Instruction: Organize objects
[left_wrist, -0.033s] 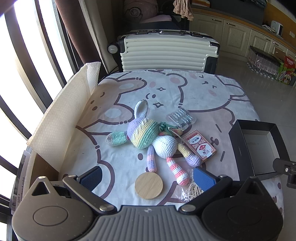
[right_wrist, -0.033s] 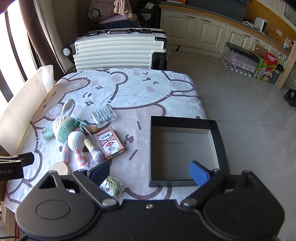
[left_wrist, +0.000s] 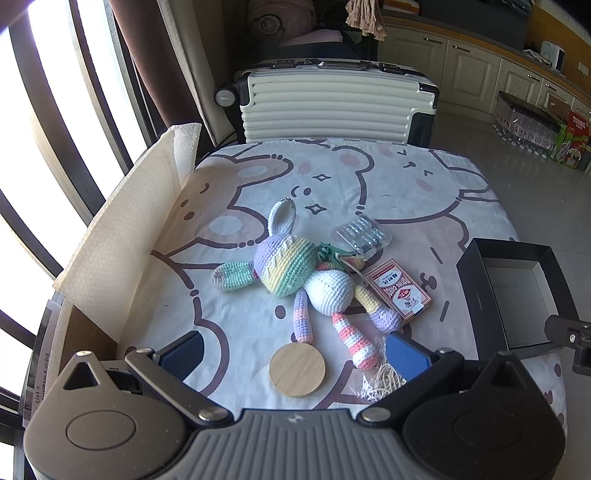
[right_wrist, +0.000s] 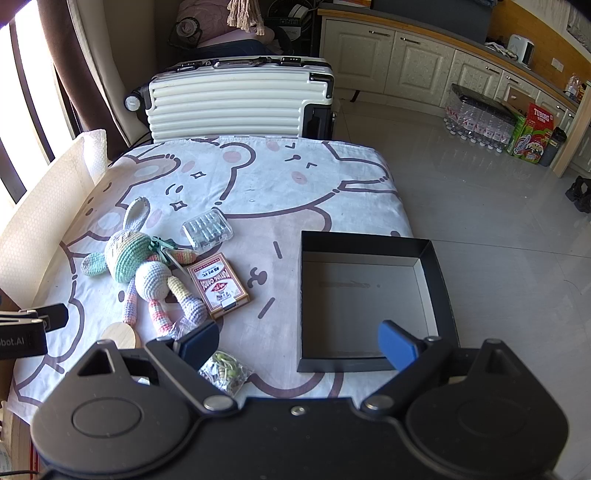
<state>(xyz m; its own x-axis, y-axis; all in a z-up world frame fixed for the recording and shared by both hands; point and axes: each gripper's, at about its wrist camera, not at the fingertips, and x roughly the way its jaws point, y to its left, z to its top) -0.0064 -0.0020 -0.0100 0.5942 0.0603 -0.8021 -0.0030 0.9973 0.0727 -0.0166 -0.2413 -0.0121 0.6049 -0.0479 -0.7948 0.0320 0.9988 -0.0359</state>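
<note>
A: Where do your things lie?

B: Take the black shallow cardboard box (right_wrist: 369, 295) as your mark. Left of it lies your red pack of playing cards (right_wrist: 218, 284); touching that pack's left edge sprawls the pastel crocheted rabbit doll (left_wrist: 295, 269). Beyond the cards sits the clear plastic case (right_wrist: 207, 229). The round wooden coaster (left_wrist: 297, 370) rests nearer you, by the doll's feet, with a clear bag of pale string (left_wrist: 376, 380) beside it.

A: And your tongs?

B: Your left gripper (left_wrist: 295, 350) stands wide apart above the coaster, holding nothing. Your right gripper (right_wrist: 297, 345) is spread too, one pad (right_wrist: 397, 345) over the box's near wall, empty.
</note>
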